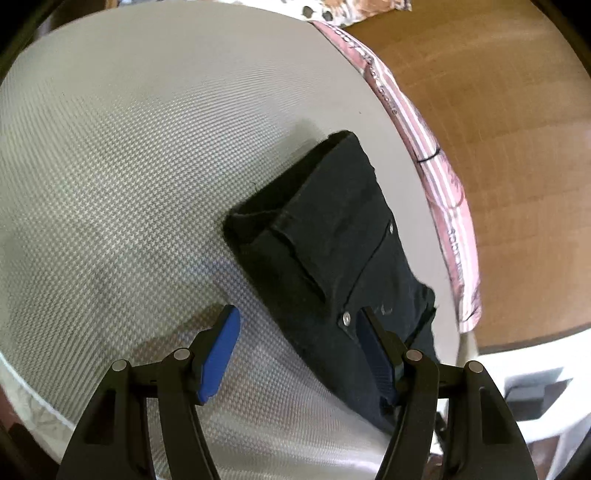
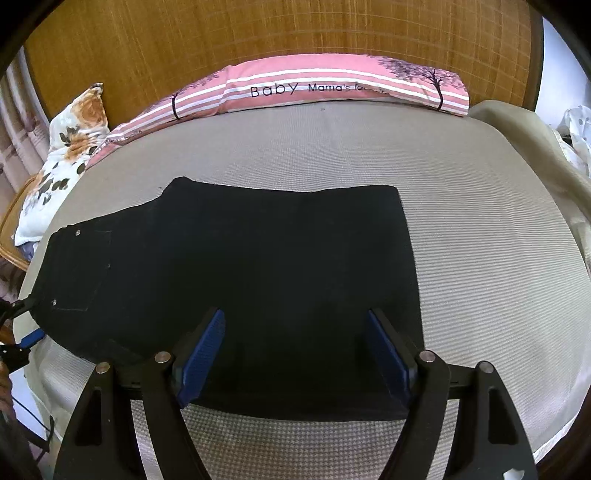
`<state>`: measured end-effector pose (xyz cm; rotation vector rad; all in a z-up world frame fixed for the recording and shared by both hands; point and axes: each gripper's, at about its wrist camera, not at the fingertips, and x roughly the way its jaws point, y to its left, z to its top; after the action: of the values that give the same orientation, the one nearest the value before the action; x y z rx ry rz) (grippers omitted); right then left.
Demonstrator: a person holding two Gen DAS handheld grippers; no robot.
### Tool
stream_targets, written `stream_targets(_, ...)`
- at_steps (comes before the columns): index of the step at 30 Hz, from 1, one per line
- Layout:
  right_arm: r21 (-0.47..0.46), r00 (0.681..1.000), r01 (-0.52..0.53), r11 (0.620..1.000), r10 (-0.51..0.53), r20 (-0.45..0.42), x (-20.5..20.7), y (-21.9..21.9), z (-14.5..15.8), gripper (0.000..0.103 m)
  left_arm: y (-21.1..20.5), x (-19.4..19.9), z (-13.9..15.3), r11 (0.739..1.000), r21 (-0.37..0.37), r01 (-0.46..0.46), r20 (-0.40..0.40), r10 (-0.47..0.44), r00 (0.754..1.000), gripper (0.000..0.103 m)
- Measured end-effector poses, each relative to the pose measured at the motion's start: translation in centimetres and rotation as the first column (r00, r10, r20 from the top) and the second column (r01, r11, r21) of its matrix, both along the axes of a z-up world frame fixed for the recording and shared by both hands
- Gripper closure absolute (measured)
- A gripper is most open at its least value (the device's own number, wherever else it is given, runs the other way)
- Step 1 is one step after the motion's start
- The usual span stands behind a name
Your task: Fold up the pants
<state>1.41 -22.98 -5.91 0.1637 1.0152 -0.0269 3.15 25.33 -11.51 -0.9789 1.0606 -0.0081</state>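
The pants (image 2: 229, 280) lie lengthwise across the bed (image 2: 480, 258) — waistband toward the left gripper (image 1: 295, 354). The right gripper (image 2: 295, 354) hovers over the folded end. Both sets of fingers are wide, holding nothing.

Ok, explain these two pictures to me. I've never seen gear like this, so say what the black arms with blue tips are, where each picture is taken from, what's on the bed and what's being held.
The black arms are hand-held grippers, one in each of a person's hands. Each has two fingers with blue pads, and a wide-angle camera that looks along them, so each picture bends at the edges.

One picture comes from the left gripper, the other from the right gripper. Both look down on a bed with a grey woven mattress cover. On it lie black pants, already folded over, with a rear pocket and rivets showing at the left end. A pink striped pillow lies along the wooden headboard.

Nothing is held. Both grippers are open above the pants, the left one at the pocket end.
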Motion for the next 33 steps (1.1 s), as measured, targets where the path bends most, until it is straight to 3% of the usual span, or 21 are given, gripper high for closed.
stream_targets(5, -0.001, 1.000, -0.016, 1.000, 0.016, 0.002, 0.1, 0.7, 0.2, 0.028, 1.0, -0.1, -1.2, 0.997, -0.077, -0.023, 0.032, 0.026, 0.999, 0.037)
stream_targets(13, -0.002, 1.000, -0.026, 1.000, 0.026, 0.002, 0.4, 1.6, 0.3, 0.028, 0.8, 0.9, -1.7, 0.995, -0.096, -0.009, 0.077, 0.017, 0.997, 0.037)
stream_targets(18, -0.009, 0.999, -0.040, 0.999, 0.040, -0.005, 0.7, 2.3, 0.1, 0.028, 1.6, 1.2, -2.5, 0.980, -0.194, -0.033, 0.134, 0.060, 0.989, 0.031)
stream_targets(28, -0.021, 0.996, -0.089, 0.996, 0.089, -0.013, 0.9, 4.1, -0.1, 0.028, 1.3, 2.3, -2.1, 0.985, -0.168, -0.036, 0.141, 0.060, 0.988, 0.030)
stream_targets(33, -0.011, 0.996, -0.084, 0.996, 0.084, -0.026, 1.0, 4.0, -0.3, 0.028, 0.6, 3.3, -1.7, 0.994, -0.104, -0.033, 0.150, 0.049, 0.987, 0.032)
